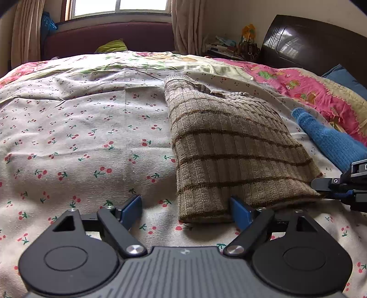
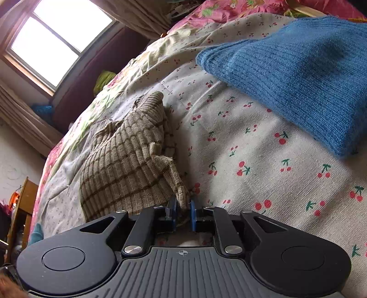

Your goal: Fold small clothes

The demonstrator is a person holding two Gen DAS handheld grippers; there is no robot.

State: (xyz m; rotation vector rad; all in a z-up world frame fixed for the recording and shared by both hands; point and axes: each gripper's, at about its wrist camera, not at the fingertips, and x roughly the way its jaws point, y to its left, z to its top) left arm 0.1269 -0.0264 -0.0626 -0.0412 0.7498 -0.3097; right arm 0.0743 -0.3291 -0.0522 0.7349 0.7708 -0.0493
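Note:
A folded brown striped knit garment (image 1: 231,149) lies on the cherry-print bed sheet (image 1: 80,137). My left gripper (image 1: 185,211) is open and empty, low over the sheet at the garment's near left corner, its right pad (image 1: 239,212) touching the near edge. My right gripper (image 2: 182,212) is shut on the garment's (image 2: 123,165) near corner; it shows at the right edge of the left wrist view (image 1: 321,183). A folded blue knit garment (image 2: 298,75) lies to the right, also in the left wrist view (image 1: 325,137).
A pink floral quilt (image 1: 309,91) covers the far right of the bed. A dark headboard (image 1: 316,41) and a cluttered bedside table (image 1: 229,48) stand beyond. A window (image 1: 119,6) with curtains and a maroon sofa (image 1: 110,39) are behind the bed.

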